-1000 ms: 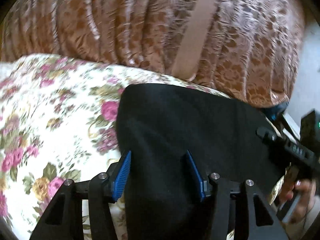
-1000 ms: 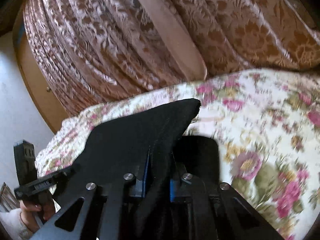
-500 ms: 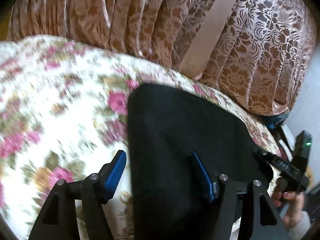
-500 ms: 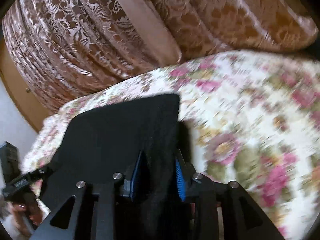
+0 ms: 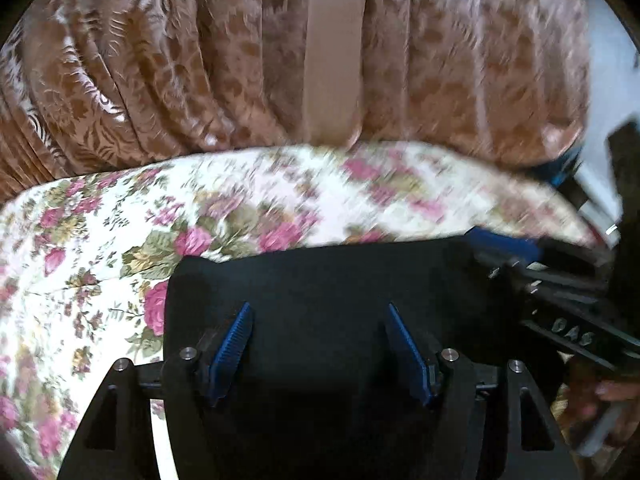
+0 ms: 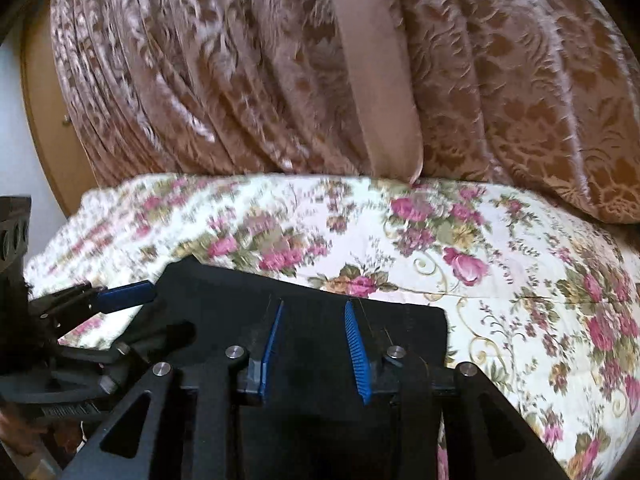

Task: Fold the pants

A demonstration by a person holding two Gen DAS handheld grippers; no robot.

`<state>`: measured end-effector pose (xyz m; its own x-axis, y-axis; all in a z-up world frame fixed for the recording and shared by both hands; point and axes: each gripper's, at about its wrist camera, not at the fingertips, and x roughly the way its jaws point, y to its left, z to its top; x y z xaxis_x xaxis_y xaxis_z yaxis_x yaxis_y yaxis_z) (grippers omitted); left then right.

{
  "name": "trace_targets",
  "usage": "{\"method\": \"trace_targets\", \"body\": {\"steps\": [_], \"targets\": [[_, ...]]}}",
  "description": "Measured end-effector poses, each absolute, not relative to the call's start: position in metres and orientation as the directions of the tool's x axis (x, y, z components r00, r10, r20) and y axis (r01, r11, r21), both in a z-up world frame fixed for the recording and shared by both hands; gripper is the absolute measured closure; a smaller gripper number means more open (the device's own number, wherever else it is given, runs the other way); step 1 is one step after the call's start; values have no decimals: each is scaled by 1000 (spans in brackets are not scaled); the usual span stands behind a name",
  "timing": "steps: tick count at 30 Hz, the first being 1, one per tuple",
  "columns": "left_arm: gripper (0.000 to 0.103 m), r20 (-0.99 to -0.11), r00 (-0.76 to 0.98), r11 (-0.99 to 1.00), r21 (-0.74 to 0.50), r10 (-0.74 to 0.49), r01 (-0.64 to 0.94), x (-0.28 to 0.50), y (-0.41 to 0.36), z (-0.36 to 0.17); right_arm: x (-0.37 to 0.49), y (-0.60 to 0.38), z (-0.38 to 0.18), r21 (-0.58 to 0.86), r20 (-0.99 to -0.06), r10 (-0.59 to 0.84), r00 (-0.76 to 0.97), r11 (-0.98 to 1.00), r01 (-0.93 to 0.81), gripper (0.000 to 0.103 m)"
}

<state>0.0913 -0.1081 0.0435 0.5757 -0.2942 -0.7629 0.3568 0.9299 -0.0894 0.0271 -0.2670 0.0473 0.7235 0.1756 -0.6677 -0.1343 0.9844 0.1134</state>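
Observation:
The black pants [image 5: 332, 280] lie folded flat on the floral bedspread [image 5: 100, 240], their far edge straight across. My left gripper [image 5: 320, 316] is open above the pants, blue pads wide apart, holding nothing. In the right wrist view the pants [image 6: 320, 292] lie under my right gripper [image 6: 314, 312], which is open with a clear gap between its blue pads. The left gripper shows at the left of the right wrist view [image 6: 124, 294]. The right gripper shows at the right edge of the left wrist view [image 5: 504, 242].
Brown patterned curtains [image 5: 280, 60] with a plain tan band hang behind the bed. A wooden panel [image 6: 44, 120] and white wall stand at the far left of the right wrist view. Floral bedspread [image 6: 520, 280] extends to the right of the pants.
My right gripper opened and let go of the pants. The fold now lies flat on the bed, and both grippers have drawn back toward the near edge.

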Motion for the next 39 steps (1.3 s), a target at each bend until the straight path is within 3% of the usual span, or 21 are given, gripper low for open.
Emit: {"method": "trace_targets", "body": {"steps": [2, 5, 9, 14, 17, 39], "targets": [[32, -779, 575, 941, -58, -251, 333, 97, -107, 29, 35, -272, 31, 115, -697, 155, 700, 988, -104, 72], [28, -757, 588, 941, -100, -284, 324, 97, -98, 16, 44, -290, 6, 142, -730, 131, 671, 989, -39, 72], [27, -737, 615, 942, -83, -279, 326, 93, -101, 10, 35, -308, -10, 252, -681, 191, 706, 968, -19, 73], [22, -767, 560, 937, -154, -313, 313, 117, -98, -2, 49, -300, -16, 185, -702, 151, 696, 982, -26, 73], [22, -774, 546, 936, -174, -322, 306, 120, -98, -4, 60, -304, -24, 218, -713, 170, 680, 976, -15, 73], [22, -729, 638, 955, -76, -248, 285, 73, -87, 8, 17, -304, -14, 238, -603, 168, 780, 971, -26, 72]]}}
